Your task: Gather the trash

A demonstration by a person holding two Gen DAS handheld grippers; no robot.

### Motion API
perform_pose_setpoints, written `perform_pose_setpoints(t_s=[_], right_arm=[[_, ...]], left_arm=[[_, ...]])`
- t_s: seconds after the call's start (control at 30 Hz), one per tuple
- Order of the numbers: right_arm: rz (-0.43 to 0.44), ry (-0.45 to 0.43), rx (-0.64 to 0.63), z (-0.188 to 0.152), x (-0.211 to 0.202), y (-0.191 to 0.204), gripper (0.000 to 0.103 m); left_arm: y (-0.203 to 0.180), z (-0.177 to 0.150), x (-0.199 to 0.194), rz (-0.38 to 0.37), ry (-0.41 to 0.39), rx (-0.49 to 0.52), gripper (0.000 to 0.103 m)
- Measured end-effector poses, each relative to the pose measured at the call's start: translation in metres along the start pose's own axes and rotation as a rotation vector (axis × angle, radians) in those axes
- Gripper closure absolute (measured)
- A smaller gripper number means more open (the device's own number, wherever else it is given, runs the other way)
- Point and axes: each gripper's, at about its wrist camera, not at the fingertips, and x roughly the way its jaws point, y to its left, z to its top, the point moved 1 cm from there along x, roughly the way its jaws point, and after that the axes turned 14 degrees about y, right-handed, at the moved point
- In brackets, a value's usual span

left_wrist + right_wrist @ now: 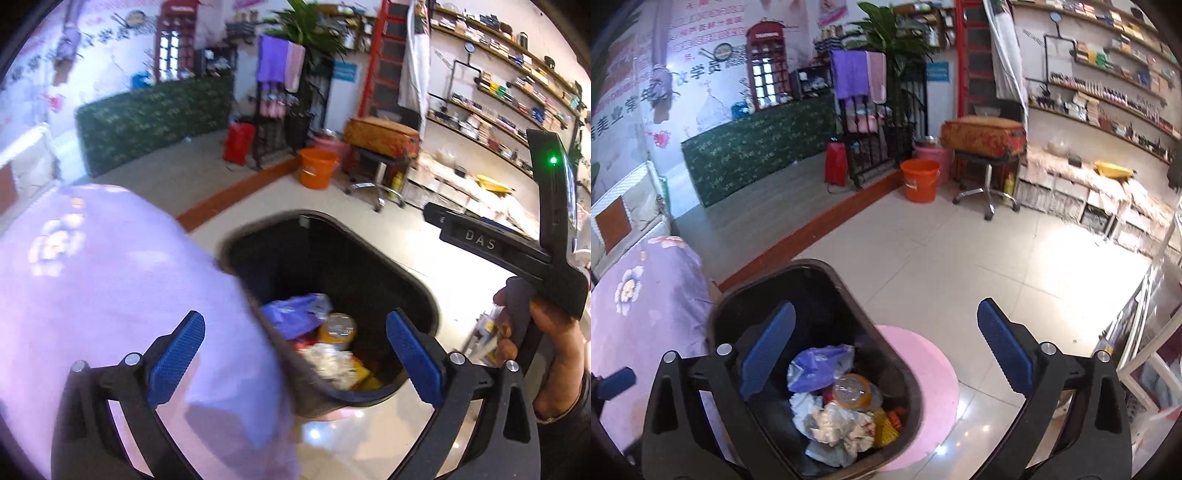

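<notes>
Standing on the pale tiled floor (960,258), the dark trash bin (849,291) has a rounded rectangular mouth and rests partly on a pink round mat (931,376); it holds a crumpled purple plastic bag (816,365), a clear bottle with a yellow label (853,393), wads of white paper (834,424) and a yellow wrapper (884,428). Both claws stand wide with nothing between their blue pads: the right claw (886,354) hangs over the bin with its left finger above the opening and its right finger over bare floor, and the left claw (295,362) frames the near part of the bin. To the left of the bin lies a bed with a lilac flowered cover (642,295), close against the bin's side. In the left wrist view that cover (110,295) swells up large and blurred and hides the bin's left rim, so only the right half of the contents shows there. That view alone shows the other tool's black body with a green light (553,160) at the far right, and the hand (546,347) wrapped around its handle. The right wrist view gives the whole bin mouth, sharp. Well beyond, at the far side of the room, stand an orange bucket (919,181), a pink bucket (934,157), a rolling stool carrying a patterned suitcase (982,136), a red bag (835,164) and long wall shelves (1108,74) on the right.
</notes>
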Motion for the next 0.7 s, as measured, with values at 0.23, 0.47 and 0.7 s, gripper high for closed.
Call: perform_pose_setpoints(t_s=[0.23, 0.47, 0.7], right_arm=[[0.049, -0.097, -0.075, -0.022, -0.029, 0.069, 0.006], [0.215, -0.186, -0.181, -0.065, -0.077, 0.147, 0.006], [0.309, -0.213, -0.330, -0.117, -0.119, 0.201, 0.006]], left_arm=[[0.066, -0.039, -0.057, 0.187, -0.087, -0.138, 0.006], [0.103, -0.088, -0.114, 0.428, -0.151, -0.289, 0.006], [0.124, -0.127, -0.162, 0.519, -0.216, -0.428, 0.006]])
